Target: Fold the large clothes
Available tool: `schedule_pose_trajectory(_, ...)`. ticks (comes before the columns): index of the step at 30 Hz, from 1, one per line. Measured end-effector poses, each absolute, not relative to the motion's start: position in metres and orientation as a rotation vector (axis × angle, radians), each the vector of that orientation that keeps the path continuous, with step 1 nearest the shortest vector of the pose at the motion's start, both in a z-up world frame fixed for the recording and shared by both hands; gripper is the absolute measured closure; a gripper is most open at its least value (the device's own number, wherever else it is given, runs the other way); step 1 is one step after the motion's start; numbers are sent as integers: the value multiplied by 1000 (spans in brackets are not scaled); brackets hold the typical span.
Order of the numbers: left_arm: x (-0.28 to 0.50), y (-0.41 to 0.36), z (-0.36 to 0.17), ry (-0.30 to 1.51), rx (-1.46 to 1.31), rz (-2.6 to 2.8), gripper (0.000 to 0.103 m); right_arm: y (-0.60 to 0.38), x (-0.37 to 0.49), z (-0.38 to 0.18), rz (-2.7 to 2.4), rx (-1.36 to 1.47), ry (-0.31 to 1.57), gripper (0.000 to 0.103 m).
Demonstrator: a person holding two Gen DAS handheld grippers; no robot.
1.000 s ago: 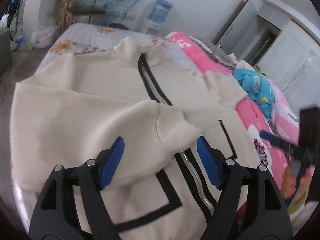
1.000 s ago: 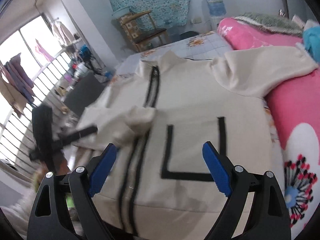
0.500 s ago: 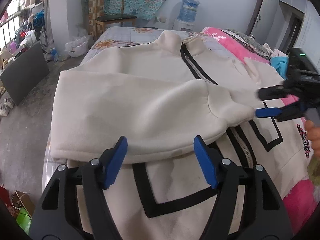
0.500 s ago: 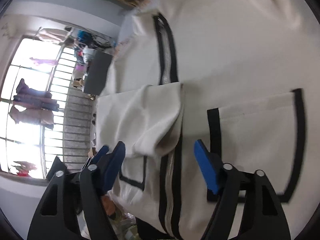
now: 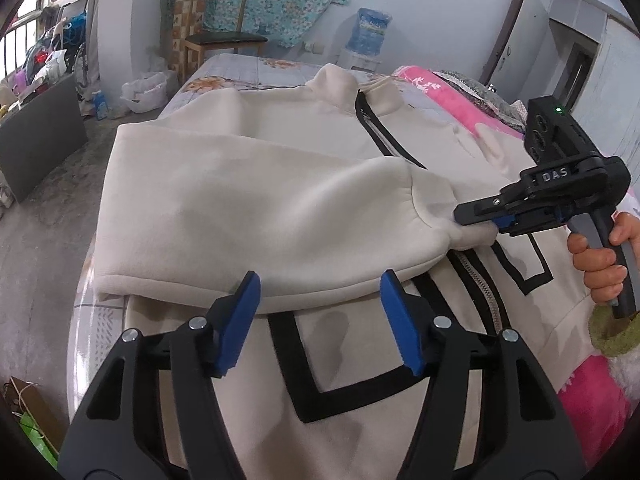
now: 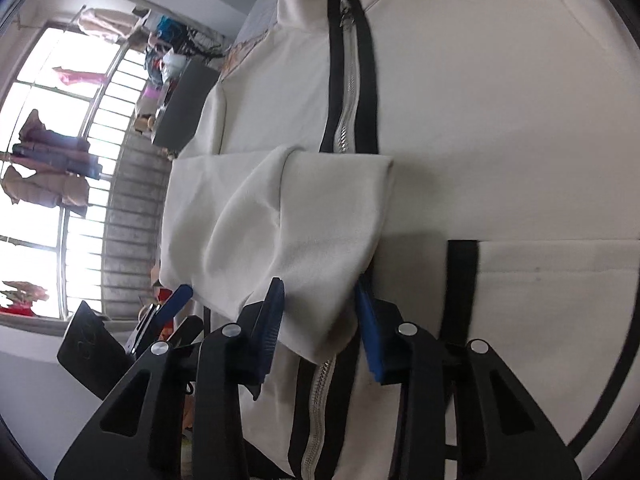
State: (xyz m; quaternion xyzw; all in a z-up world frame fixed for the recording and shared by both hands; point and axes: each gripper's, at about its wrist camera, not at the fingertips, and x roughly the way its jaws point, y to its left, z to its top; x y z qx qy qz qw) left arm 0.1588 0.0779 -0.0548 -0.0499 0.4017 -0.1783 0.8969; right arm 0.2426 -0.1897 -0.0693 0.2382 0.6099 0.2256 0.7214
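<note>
A cream jacket (image 5: 256, 152) with black trim and a front zipper (image 6: 348, 92) lies spread on the bed. One sleeve (image 5: 248, 224) is folded across its chest. In the right wrist view my right gripper (image 6: 320, 316) is closing its jaws on the sleeve's cuff (image 6: 320, 248), and the cloth fills the gap between the blue pads. The left wrist view shows that gripper (image 5: 494, 222) from the side, pinching the cuff tip, with a hand (image 5: 600, 256) on its handle. My left gripper (image 5: 320, 320) hovers over the sleeve's lower edge. Its jaws are closing, and the pads stand clear of the cloth.
A pink flowered blanket (image 5: 444, 92) lies along the bed's right side. Behind the bed stand a wooden chair (image 5: 220, 40) and a water dispenser (image 5: 368, 36). A dark panel (image 5: 36, 136) leans on the floor at left. A barred window (image 6: 68, 168) with hanging laundry is beyond.
The right gripper swung down to the sleeve's cuff and narrowed its jaws around it. The left gripper sank slightly toward the sleeve's edge, its jaws a little narrower.
</note>
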Motion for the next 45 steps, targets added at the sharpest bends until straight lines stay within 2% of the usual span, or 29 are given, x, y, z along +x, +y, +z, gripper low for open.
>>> schedule_pose_trajectory(2,158,78,-54,822,-110,-383,44,-184,245,-67,499,502,1343,92)
schedule_pose_trajectory(4,156,79,-52,808,-124,-409,44,-185,247,-58,506,483,1309,97)
schedule_pose_trajectory(11,154,69,-46,798,-93,-460,44,-222,255,19,465,451,1000,98)
schedule_pose_trajectory(14,163,67,-53,841,-64,-405,44,-251,258,33,402,452,934,98)
schedule_pose_trajectory(21,189,91,-64,908,-147,-228,46,-283,274,1,310,454,991,98)
schedule_pose_trajectory(28,197,108,-63,908,-223,-161,48,-303,272,35,320,465,833,98)
schedule_pose_trajectory(35,198,108,-63,900,-215,-151,48,-337,278,-22,211,524,984,98)
schedule_pose_trajectory(40,197,107,-63,899,-216,-152,48,-341,274,-12,261,542,941,98)
schedule_pose_trajectory(45,197,108,-63,897,-215,-148,48,-350,278,-23,133,440,1005,94)
